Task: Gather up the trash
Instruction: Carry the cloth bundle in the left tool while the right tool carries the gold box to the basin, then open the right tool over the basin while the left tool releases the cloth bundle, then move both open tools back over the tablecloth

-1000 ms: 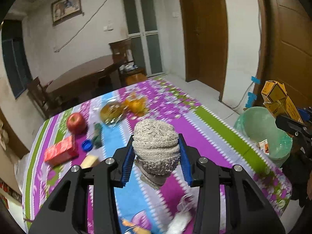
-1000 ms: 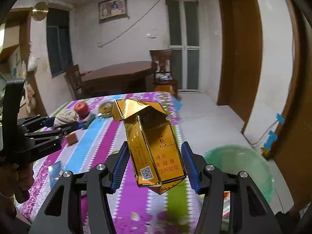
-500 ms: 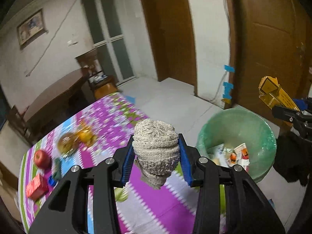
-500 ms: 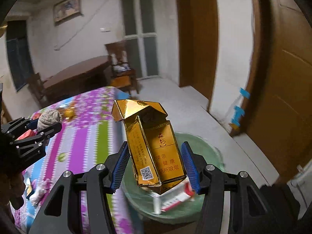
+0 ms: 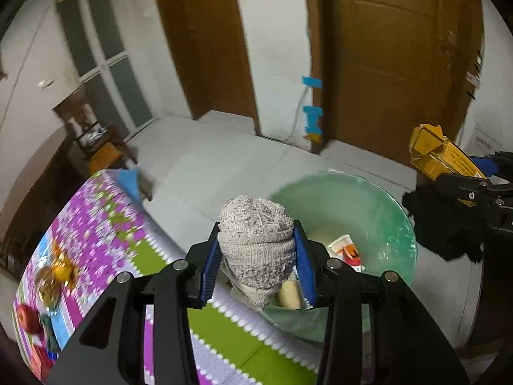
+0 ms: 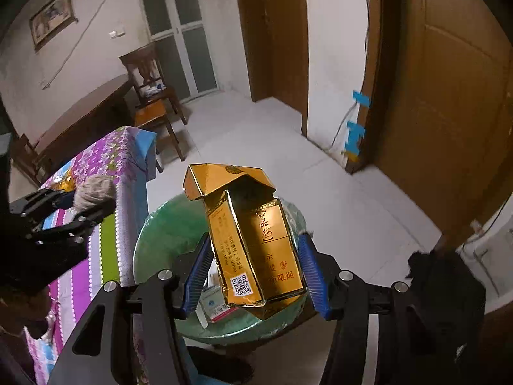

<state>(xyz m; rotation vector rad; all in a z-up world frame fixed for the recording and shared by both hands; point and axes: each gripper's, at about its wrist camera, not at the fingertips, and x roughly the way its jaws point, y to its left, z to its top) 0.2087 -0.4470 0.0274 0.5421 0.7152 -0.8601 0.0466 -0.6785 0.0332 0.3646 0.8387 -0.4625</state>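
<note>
Table [image 5: 105, 224]: carrying a purple, green and blue striped cloth, it is standing just beside the bin; an apple [image 5: 27, 319] is sitting near its far end.
Bin [image 5: 384, 211]: lined in green, it is standing on the pale floor and holding wrappers and scraps.
Left gripper [image 5: 258, 258]: it is pinching a grey knitted wad [image 5: 256, 240] between its blue pads, jaws partly closed, and holding it over the bin's near rim at the table's edge.
Right gripper [image 6: 256, 266]: it is clamping a gold cigarette box [image 6: 256, 243], flip lid open, jaws about half spread, directly above the bin.
</note>
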